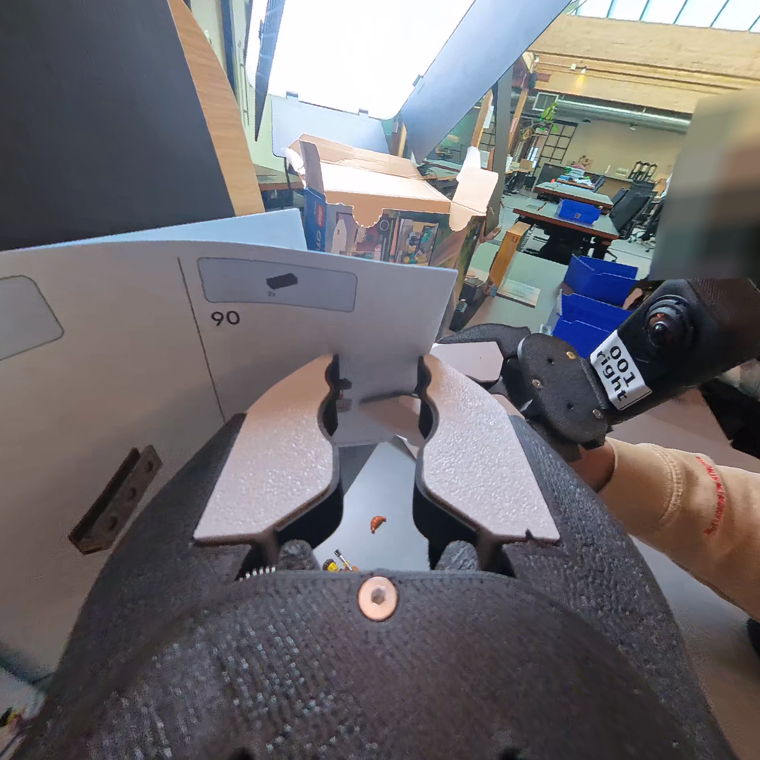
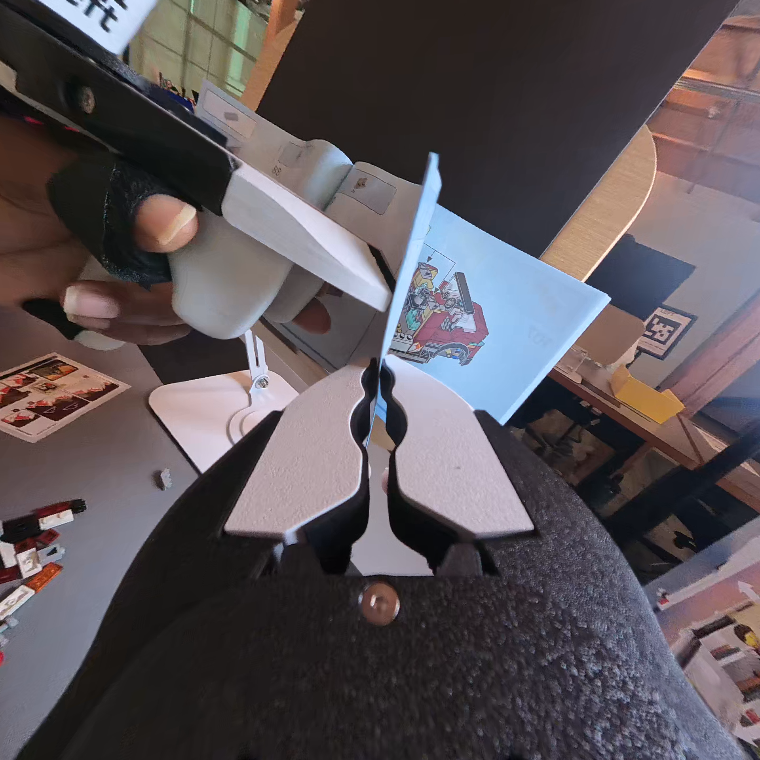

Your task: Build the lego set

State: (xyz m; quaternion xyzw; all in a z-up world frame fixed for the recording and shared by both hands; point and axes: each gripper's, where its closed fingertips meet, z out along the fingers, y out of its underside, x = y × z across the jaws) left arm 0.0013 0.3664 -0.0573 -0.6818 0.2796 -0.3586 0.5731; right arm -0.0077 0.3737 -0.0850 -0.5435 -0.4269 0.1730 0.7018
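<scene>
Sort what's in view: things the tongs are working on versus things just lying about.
In hand:
- right tongs, shut on a pale blue printed booklet page
- left tongs, open beside that page

Lying about:
- small loose toy bricks
- white metal stand base
- blue plastic bins

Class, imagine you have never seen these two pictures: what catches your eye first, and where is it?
First, the pale blue booklet page with its red truck drawing, standing upright mid-frame, its lower edge pinched in the shut right tool. Next, the left tool, fingers apart, facing the white page. Loose toy bricks lie lower left on the table.
</scene>
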